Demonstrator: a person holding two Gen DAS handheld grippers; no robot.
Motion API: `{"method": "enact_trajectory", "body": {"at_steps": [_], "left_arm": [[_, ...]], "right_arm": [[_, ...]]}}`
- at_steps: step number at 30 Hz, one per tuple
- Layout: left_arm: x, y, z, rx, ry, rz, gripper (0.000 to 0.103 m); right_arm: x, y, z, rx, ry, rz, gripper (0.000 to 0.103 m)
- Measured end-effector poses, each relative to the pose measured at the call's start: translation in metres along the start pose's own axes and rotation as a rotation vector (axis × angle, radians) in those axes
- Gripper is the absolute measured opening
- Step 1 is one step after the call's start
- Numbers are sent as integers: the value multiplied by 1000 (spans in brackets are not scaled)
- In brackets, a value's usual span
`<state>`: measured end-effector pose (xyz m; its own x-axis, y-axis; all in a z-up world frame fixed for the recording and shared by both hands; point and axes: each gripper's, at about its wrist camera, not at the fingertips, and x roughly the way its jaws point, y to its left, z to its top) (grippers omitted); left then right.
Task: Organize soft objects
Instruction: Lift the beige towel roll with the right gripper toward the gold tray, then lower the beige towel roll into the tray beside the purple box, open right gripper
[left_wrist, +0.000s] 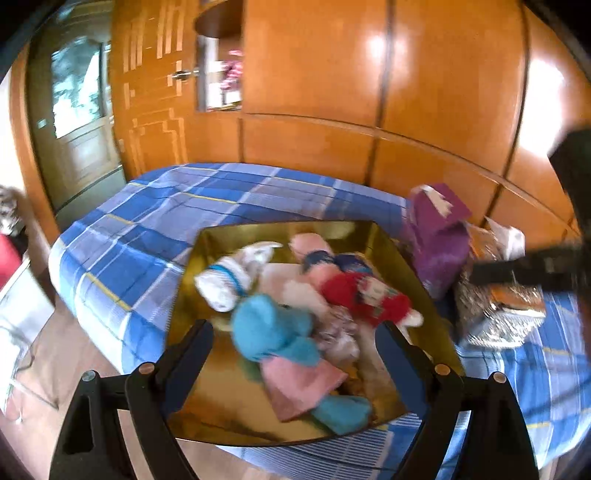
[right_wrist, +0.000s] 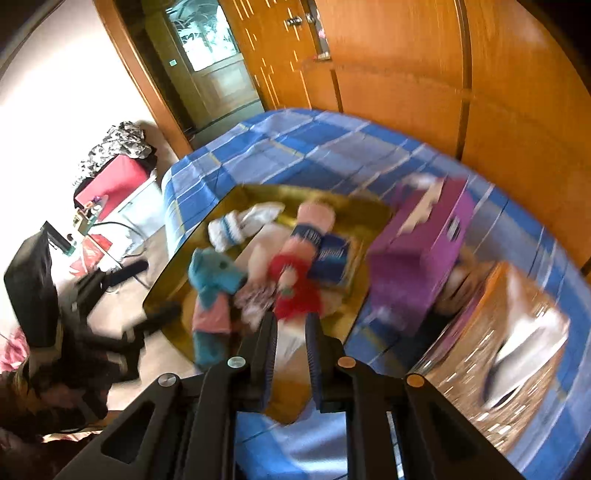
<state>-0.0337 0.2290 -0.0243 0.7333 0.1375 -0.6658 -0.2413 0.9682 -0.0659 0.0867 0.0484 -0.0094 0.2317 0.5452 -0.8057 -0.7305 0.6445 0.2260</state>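
A gold tray-like box (left_wrist: 207, 288) on the blue plaid bed holds several soft toys: a blue plush in a pink skirt (left_wrist: 277, 332), a red-dressed doll (left_wrist: 365, 295), a white sock-like toy (left_wrist: 229, 280) and a pink plush (left_wrist: 314, 247). My left gripper (left_wrist: 295, 347) is open and empty, above the tray's near side. My right gripper (right_wrist: 291, 325) is nearly closed with a narrow gap, empty, just above the red doll (right_wrist: 295, 291). The blue plush (right_wrist: 214, 280) lies to its left in the tray (right_wrist: 166, 291).
A purple box (left_wrist: 439, 236) stands right of the tray, also in the right wrist view (right_wrist: 424, 251). A shiny foil-wrapped basket (right_wrist: 509, 347) sits further right. Wooden wardrobe behind the bed. A black chair (right_wrist: 55, 295) and red box (right_wrist: 110, 181) stand on the floor left.
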Motion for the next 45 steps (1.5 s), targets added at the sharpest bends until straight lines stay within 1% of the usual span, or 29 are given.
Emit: {"method": "enact_trajectory", "body": {"at_steps": [2, 6, 8, 10, 11, 12, 13, 14, 15, 16, 18, 20, 22, 25, 28, 30, 32, 34, 35, 36, 38, 40, 42, 45], "left_arm": [[0, 11, 1, -27, -1, 20, 90], [3, 26, 0, -68, 8, 39, 90], [5, 27, -1, -73, 14, 38, 90], [6, 28, -1, -72, 15, 36, 90], [7, 27, -1, -72, 17, 33, 90], [8, 27, -1, -72, 19, 31, 90], [9, 26, -2, -73, 20, 29, 90], [10, 25, -2, -72, 24, 26, 90], [10, 23, -3, -69, 26, 24, 90], [10, 23, -3, -66, 27, 24, 90], [12, 20, -4, -62, 34, 21, 90], [11, 20, -4, -61, 32, 23, 90], [11, 21, -3, -62, 32, 23, 90], [12, 22, -3, -64, 31, 28, 90], [11, 25, -3, -70, 28, 29, 90], [12, 27, -3, -74, 27, 39, 90], [12, 31, -3, -86, 29, 37, 90], [13, 32, -3, -87, 30, 38, 90], [13, 33, -3, -89, 29, 38, 90], [12, 34, -3, -94, 27, 36, 90], [12, 36, -2, -96, 27, 34, 90], [13, 37, -2, -101, 29, 32, 90], [15, 39, -3, -104, 37, 29, 90], [18, 37, -4, -103, 46, 30, 90]], "right_arm": [[7, 0, -10, 33, 4, 32, 11], [21, 2, -23, 78, 9, 71, 10], [23, 6, -29, 72, 2, 73, 10], [12, 5, -32, 77, -32, 38, 11], [2, 0, -32, 93, -56, 37, 11], [-11, -7, -33, 117, -87, 32, 15], [-26, -15, -33, 144, -121, 5, 24], [-43, -26, -35, 177, -164, -30, 27], [-54, -35, -36, 202, -196, -55, 34], [-68, -48, -38, 242, -233, -114, 39], [-84, -72, -39, 311, -281, -199, 40], [-91, -93, -39, 373, -302, -214, 40], [-92, -100, -36, 389, -309, -223, 40], [-85, -92, -24, 360, -321, -181, 40], [-71, -82, -8, 343, -313, -144, 40], [-58, -74, 1, 328, -289, -103, 40], [-45, -59, 6, 277, -256, -76, 40], [-34, -46, 7, 239, -220, -83, 40], [-30, -44, 5, 231, -205, -100, 40], [-28, -43, 2, 216, -194, -147, 38], [-30, -41, 0, 133, -176, -269, 37], [-34, -44, 3, 59, -135, -348, 37], [-38, -46, 8, -31, -94, -398, 37], [-37, -51, 18, -139, -36, -436, 37]]}}
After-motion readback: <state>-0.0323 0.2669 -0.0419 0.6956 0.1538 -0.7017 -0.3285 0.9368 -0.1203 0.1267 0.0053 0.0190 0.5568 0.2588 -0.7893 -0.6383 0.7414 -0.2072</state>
